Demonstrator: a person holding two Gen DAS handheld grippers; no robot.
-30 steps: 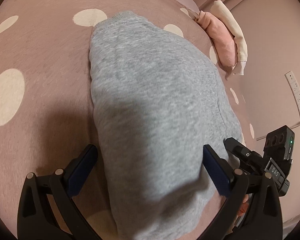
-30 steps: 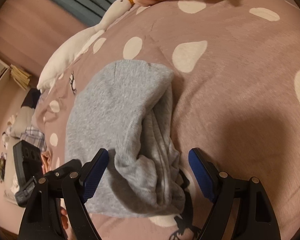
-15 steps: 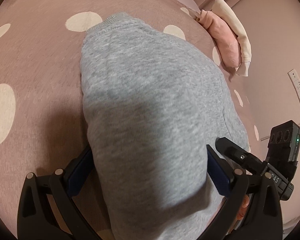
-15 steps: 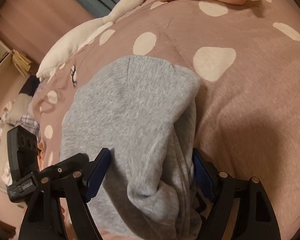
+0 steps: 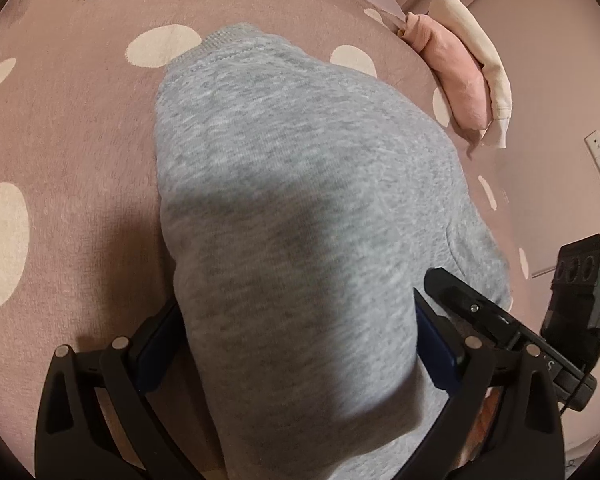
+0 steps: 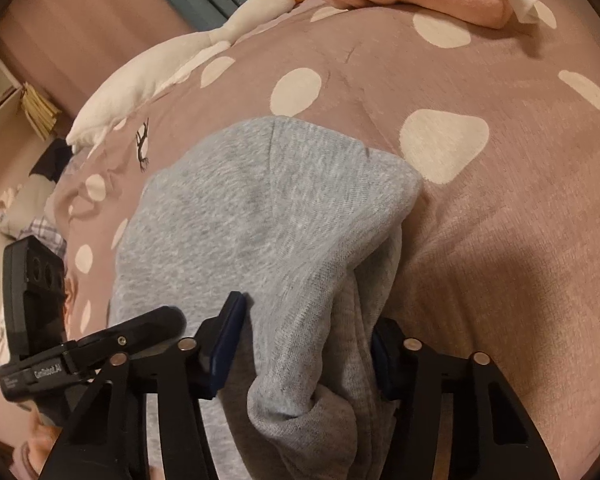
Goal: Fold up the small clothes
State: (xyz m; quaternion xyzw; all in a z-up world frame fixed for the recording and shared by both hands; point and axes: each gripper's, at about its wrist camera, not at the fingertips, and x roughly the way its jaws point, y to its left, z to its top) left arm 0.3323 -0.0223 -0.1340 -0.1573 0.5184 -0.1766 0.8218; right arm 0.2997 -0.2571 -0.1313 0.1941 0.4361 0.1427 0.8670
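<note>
Your left tool (image 5: 296,344) straddles the near end of the grey garment (image 5: 300,208), fingers spread wide, cloth bulging between them. The garment lies on the spotted bed (image 5: 60,120), already doubled over. On the right, your right tool (image 6: 304,344) is narrower around the bunched edge; whether it pinches, I cannot tell. One more fold looks due.
</note>
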